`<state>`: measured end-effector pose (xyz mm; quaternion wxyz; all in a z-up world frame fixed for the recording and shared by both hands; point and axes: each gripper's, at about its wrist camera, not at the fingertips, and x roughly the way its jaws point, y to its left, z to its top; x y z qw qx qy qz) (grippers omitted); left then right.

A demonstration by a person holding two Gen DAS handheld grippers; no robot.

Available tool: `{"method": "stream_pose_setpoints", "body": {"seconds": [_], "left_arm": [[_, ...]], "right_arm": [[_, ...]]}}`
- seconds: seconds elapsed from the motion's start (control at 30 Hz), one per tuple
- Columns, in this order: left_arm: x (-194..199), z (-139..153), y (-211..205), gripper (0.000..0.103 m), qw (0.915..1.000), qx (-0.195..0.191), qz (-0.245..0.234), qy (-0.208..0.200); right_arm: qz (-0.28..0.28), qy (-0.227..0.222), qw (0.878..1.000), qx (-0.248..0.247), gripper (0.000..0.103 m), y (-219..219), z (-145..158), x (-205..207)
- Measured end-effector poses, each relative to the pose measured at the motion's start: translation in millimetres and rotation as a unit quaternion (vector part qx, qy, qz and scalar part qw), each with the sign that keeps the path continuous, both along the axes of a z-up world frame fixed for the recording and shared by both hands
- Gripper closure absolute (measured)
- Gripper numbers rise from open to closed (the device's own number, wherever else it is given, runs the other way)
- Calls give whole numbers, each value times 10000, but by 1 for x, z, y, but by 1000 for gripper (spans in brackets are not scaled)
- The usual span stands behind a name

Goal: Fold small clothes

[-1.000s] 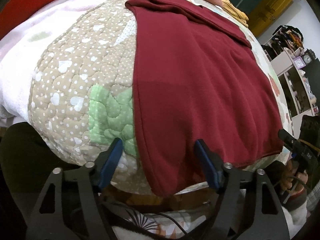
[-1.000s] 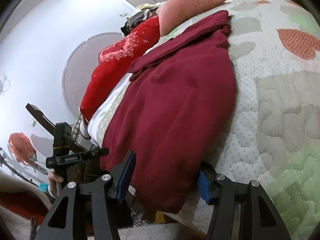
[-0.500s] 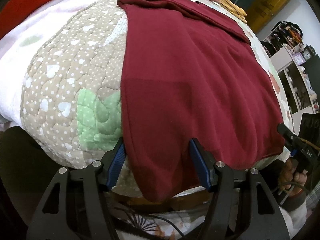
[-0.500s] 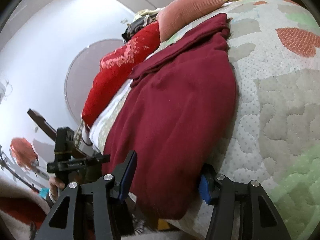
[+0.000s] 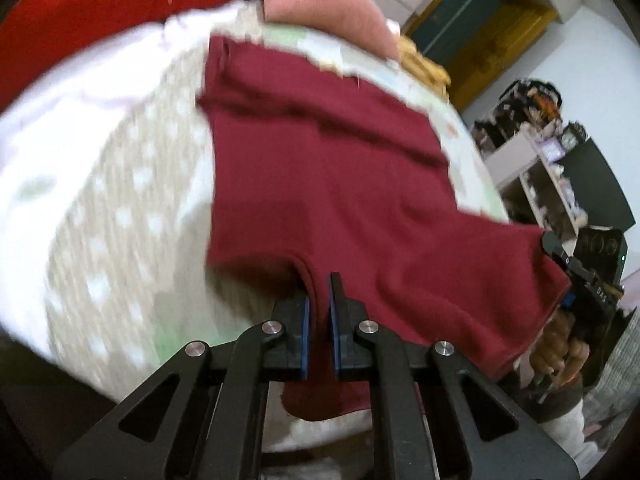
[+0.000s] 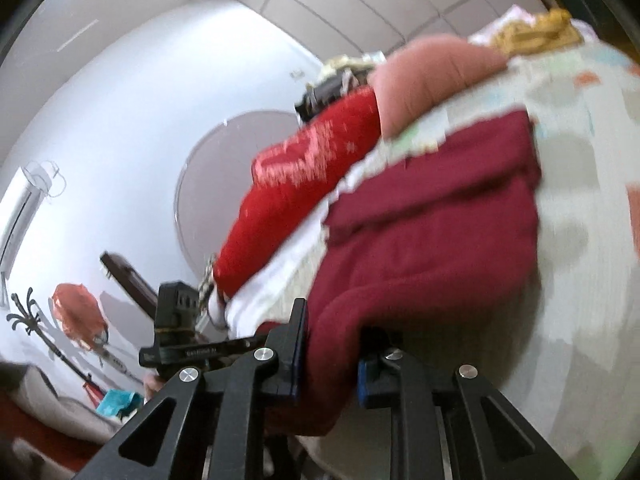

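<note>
Left fingers (image 5: 319, 312) pinched tight on the maroon garment (image 5: 340, 184), right fingers (image 6: 329, 354) closing around its near hem; lift both corners evenly, carry forward over the bed (image 5: 120, 208).

Even indoor light, heavy motion blur, fisheye bending, dark vignetted corners, soft shadows

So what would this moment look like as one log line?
left tongs: shut on dark red knit garment | right tongs: closing on its hem | quilted bedspread underneath
</note>
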<state>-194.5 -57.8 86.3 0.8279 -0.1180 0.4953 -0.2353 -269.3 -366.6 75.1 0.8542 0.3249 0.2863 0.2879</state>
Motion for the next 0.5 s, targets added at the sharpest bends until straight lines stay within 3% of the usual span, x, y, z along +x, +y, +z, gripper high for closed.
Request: {"method": "stream_pose_setpoints", "body": {"seconds": [0.17, 0.27, 0.43, 0.5], "left_arm": [[58, 30, 3, 96, 9981, -86, 321, -516], [106, 39, -7, 96, 9955, 113, 476, -814], [190, 19, -18, 96, 9909, 430, 1012, -780], [224, 0, -17, 96, 9917, 418, 1125, -450]], "right_arm": [[-320, -166, 9992, -142, 85, -11, 22, 56], [-480, -133, 9986, -158, 85, -19, 28, 101], [-956, 302, 9947, -237, 85, -42, 11, 198], [-1085, 566, 9922, -245, 85, -49, -6, 235]]}}
